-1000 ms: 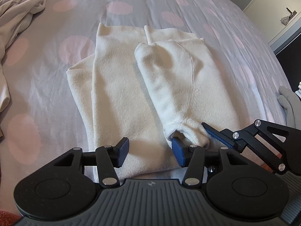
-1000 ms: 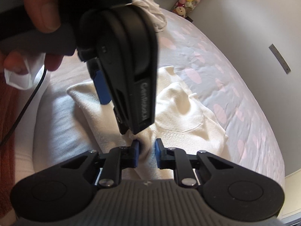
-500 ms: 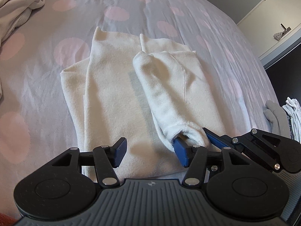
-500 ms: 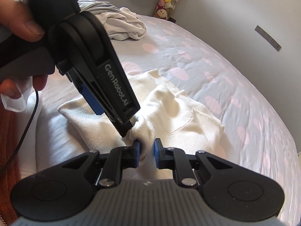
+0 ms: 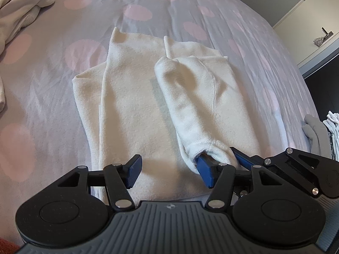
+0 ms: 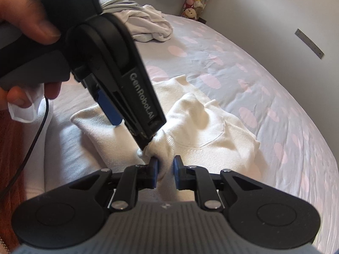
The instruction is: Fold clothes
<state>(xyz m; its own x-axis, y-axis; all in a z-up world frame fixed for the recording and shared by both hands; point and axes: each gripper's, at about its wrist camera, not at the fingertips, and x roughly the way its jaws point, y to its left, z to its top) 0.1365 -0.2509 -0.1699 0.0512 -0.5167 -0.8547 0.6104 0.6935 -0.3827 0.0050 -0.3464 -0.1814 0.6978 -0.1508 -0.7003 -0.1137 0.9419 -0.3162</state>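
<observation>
While the right tongs (image 6: 165,170) stay clamped on the sleeve cuff (image 5: 211,148), left tongs (image 5: 169,169) (one finger inside it) just widened, apart.

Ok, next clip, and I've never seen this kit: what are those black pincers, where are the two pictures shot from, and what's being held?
There is no robot here. A person holds a two-finger, tong-like gripper in each hand, and a camera on each one looks along its blue-padded fingers. One picture is from the left gripper, the other from the right gripper. In the right one's view, the big black shape is the left gripper, with the hand holding it. On the spotted bed cover lies a cream sweater, partly folded, with a sleeve laid across it. Crumpled clothes sit farther off. The right gripper pinches the sleeve cuff. The left gripper's jaws have just been opening. They clamp nothing, though one of its fingers sits inside the cuff.
</observation>
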